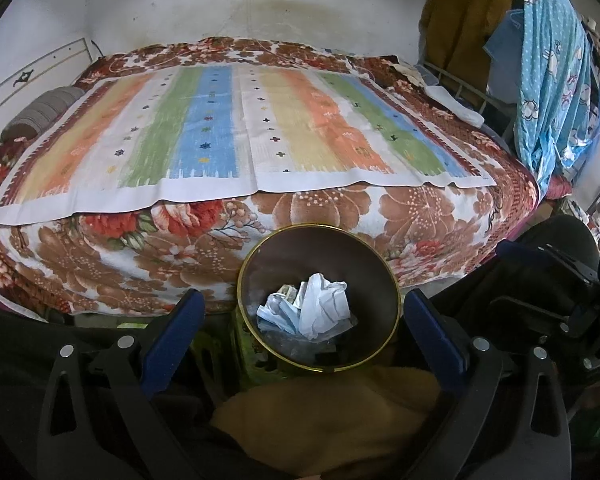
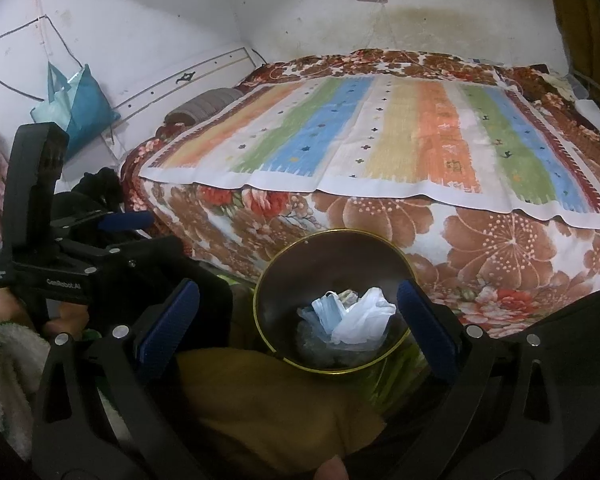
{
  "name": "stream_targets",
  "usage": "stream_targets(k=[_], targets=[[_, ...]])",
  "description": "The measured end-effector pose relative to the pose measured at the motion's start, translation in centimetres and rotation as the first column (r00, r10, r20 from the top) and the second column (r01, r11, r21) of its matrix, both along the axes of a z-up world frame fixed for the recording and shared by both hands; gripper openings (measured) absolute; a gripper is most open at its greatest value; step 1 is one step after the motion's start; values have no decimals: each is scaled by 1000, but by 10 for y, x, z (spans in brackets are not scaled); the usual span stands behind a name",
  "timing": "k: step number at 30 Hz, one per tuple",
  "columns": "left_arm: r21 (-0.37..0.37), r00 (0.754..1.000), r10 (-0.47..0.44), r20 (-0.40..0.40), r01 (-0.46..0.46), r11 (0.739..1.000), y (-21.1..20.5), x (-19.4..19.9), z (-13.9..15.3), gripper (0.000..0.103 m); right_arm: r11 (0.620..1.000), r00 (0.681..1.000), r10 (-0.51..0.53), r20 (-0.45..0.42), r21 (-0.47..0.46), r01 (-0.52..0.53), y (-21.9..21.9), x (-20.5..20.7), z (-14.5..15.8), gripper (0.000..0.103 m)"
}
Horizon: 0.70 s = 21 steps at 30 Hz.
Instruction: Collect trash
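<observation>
A dark round bin with a gold rim (image 1: 396, 280) (image 2: 260, 320) stands on the floor against the foot of the bed. Inside lie crumpled white paper (image 1: 324, 304), a white plastic bag (image 2: 366, 320), a pale blue face mask (image 1: 276, 314) (image 2: 326, 310) and clear plastic. My left gripper (image 1: 302, 312) hangs open above the bin, its blue pads (image 1: 172, 336) empty on either side of it. My right gripper (image 2: 298, 312) is also open and empty over the bin. The left gripper's body (image 2: 40, 240) shows at the left of the right wrist view.
The bed (image 1: 240, 128) fills the background under a floral blanket and a striped cloth. A mustard cloth (image 1: 332, 420) lies below the bin. Clothes hang on a rack (image 1: 540, 80) at right. A teal bag (image 2: 76, 108) hangs on the left wall.
</observation>
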<state>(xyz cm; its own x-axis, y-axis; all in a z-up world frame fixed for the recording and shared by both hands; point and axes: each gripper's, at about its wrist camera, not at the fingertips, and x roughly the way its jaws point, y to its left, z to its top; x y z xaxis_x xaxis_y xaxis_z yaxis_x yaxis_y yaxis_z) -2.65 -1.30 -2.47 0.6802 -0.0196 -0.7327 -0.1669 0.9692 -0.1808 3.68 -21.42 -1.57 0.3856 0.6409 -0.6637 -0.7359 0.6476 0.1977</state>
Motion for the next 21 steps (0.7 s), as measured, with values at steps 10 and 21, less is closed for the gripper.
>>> stream_targets(k=[10, 21], targets=[[-1, 1000, 0, 1, 0, 1000, 0, 1, 1, 97, 1000, 1000, 0, -1, 1, 0, -1, 1, 1, 95], [2, 1000, 1, -2, -1, 1000, -2, 0, 0, 97, 1000, 1000, 0, -1, 0, 0, -1, 1, 1, 95]])
